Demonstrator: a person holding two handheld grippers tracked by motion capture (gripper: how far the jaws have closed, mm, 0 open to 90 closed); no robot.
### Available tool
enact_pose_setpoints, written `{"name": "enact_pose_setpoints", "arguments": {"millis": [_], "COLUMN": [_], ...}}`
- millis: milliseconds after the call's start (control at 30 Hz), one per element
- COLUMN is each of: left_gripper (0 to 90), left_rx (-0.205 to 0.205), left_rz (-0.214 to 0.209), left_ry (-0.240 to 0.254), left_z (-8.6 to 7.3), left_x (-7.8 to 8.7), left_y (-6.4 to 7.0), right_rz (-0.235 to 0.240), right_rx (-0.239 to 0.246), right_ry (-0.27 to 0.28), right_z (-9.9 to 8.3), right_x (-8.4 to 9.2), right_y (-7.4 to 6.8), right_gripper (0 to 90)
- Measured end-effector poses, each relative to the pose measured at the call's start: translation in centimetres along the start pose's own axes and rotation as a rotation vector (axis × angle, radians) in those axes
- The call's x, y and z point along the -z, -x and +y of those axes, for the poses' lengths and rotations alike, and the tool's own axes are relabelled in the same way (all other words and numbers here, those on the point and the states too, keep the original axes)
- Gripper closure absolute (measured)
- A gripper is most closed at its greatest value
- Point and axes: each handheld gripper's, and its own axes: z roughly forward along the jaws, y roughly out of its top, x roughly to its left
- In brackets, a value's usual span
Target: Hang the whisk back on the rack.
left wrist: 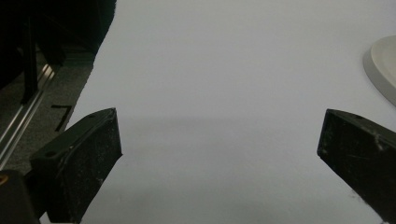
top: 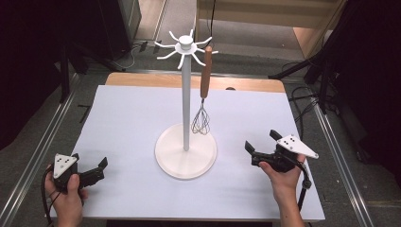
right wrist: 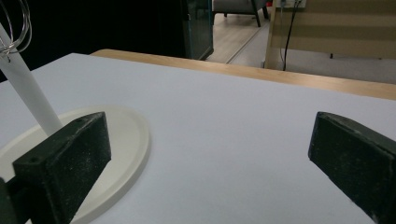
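Observation:
A white rack stands mid-table: a round base (top: 186, 163), a tall pole (top: 186, 104) and a hub of hooks (top: 185, 46) on top. A whisk hangs from one hook by its wooden handle (top: 206, 75), and its wire head (top: 201, 120) sits just above the base. My left gripper (top: 90, 161) rests open at the near left, well clear of the rack. In the left gripper view its jaws stand wide apart over bare mat (left wrist: 219, 140). My right gripper (top: 261, 141) is open to the right of the base. The right gripper view shows the base (right wrist: 133, 135), pole (right wrist: 28, 93) and whisk wires (right wrist: 18, 25).
A white mat (top: 132, 118) covers the table, with a strip of wooden edge (top: 142, 79) along the far side. Metal rails (top: 42, 151) run beside the table on both sides. Dark stands and cables crowd the floor at the far right (top: 326, 71).

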Motion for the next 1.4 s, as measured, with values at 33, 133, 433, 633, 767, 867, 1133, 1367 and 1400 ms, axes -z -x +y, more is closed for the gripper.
{"name": "enact_pose_setpoints", "arguments": {"millis": [33, 133, 433, 633, 767, 867, 1133, 1367, 1400], "left_gripper": [0.2, 0.2, 0.2, 0.2, 0.2, 0.2, 0.2, 0.2, 0.2], "left_rx": [-0.001, 0.0, 0.0, 0.001, 0.003, 0.004, 0.004, 0.002, 0.004], "left_rz": [0.001, 0.001, 0.004, 0.008, 0.015, 0.015, 0.014, 0.016, 0.017], "left_ry": [0.0, 0.002, 0.004, 0.008, 0.011, 0.012, 0.011, 0.012, 0.013], "left_z": [0.0, 0.0, 0.0, 0.0, 0.0, 0.0, 0.0, 0.0, 0.0], "left_x": [0.0, 0.0, 0.0, 0.0, 0.1, 0.1, 0.1, 0.1, 0.1], "left_y": [0.0, 0.0, 0.0, 0.0, 0.0, 0.0, 0.0, 0.0, 0.1], "right_rz": [-0.004, -0.017, -0.065, -0.088, -0.108, -0.123, -0.158, -0.192, -0.196], "right_rx": [-0.001, -0.008, -0.029, -0.043, -0.057, -0.058, -0.064, -0.077, -0.079], "right_ry": [0.001, -0.003, -0.037, -0.053, -0.065, -0.077, -0.09, -0.104, -0.109], "right_z": [-0.2, -0.6, -2.4, -3.6, -4.3, -4.6, -5.4, -6.2, -6.3], "right_x": [0.2, 0.6, 1.7, 2.3, 2.7, 2.9, 4.1, 5.3, 5.4], "right_y": [0.2, 0.7, 2.1, 3.0, 3.6, 4.0, 5.2, 6.1, 6.2], "right_gripper": [0.0, 0.0, 0.0, 0.0, 0.0, 0.0, 0.0, 0.0, 0.0]}}
